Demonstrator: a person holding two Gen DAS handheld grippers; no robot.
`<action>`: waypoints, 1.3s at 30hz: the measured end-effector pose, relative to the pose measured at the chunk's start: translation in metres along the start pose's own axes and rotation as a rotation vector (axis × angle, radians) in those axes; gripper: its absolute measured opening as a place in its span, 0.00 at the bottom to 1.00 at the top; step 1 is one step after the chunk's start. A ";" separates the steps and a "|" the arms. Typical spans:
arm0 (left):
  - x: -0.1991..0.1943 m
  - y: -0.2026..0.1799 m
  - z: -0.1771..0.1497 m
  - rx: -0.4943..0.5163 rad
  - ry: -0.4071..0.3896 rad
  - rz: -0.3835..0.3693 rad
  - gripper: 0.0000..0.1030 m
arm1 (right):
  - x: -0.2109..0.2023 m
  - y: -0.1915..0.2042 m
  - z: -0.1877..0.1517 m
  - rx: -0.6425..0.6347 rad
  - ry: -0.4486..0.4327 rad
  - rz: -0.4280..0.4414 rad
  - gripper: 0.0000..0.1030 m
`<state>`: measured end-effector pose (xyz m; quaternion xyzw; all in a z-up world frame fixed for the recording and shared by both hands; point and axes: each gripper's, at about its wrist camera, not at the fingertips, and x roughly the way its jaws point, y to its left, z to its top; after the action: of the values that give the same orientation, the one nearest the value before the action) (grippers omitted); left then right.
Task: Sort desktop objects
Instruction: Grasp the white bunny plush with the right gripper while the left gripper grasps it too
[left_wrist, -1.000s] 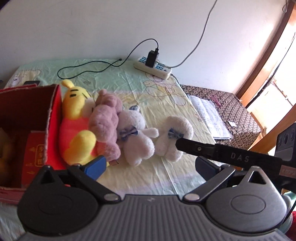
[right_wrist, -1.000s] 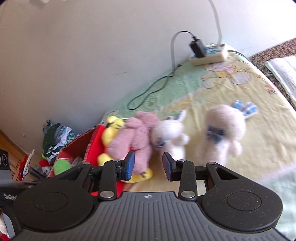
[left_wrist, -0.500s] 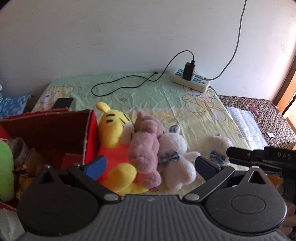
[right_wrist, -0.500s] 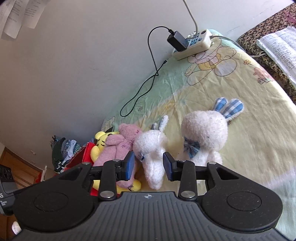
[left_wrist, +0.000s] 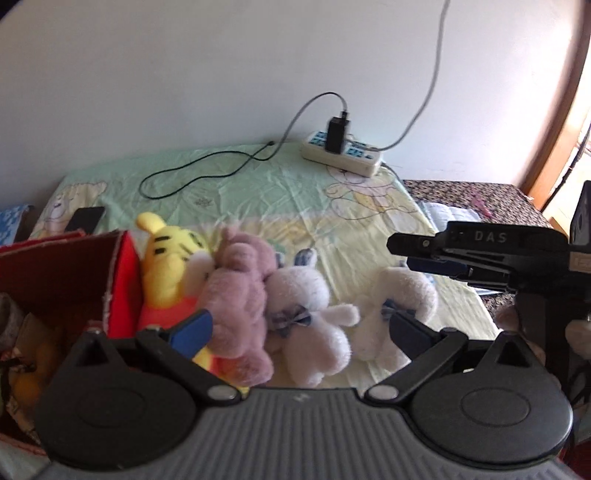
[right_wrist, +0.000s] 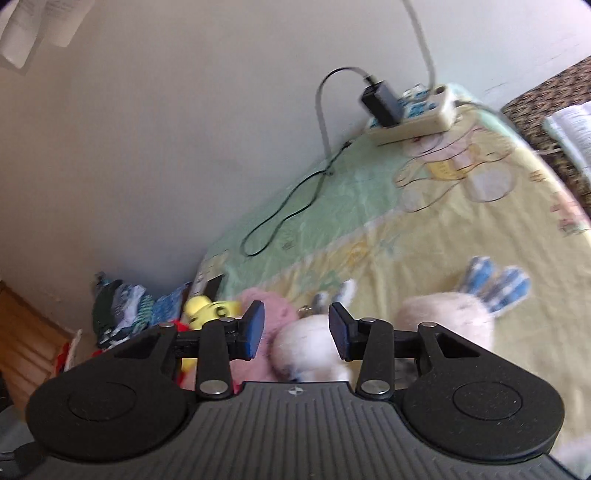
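Approach step: my right gripper (right_wrist: 295, 332), jaws just widened and empty, hovers over the white bunny (right_wrist: 310, 347) beside the pink plush (left_wrist: 236, 295); left gripper (left_wrist: 299, 328) open; next, descend and close.

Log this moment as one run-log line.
left gripper: open, empty | right gripper: jaws just opening, empty, near white plush rabbit | red cardboard box: left of toys

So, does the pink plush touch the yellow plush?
Touching. The left wrist view shows the pink plush pressed against the yellow plush, no gap between them.
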<state>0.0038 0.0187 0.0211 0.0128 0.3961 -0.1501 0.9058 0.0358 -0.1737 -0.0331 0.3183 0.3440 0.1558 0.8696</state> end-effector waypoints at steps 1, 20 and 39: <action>0.007 -0.011 -0.001 0.031 0.002 -0.015 0.99 | -0.006 -0.009 -0.001 0.002 -0.012 -0.048 0.42; 0.152 -0.074 -0.007 0.160 0.234 -0.159 0.98 | 0.003 -0.084 -0.011 0.185 0.119 -0.086 0.60; 0.149 -0.107 -0.011 0.233 0.226 -0.178 0.70 | -0.003 -0.099 -0.010 0.220 0.119 -0.030 0.50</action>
<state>0.0613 -0.1208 -0.0841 0.0994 0.4747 -0.2723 0.8311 0.0316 -0.2447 -0.1022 0.3968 0.4146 0.1227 0.8097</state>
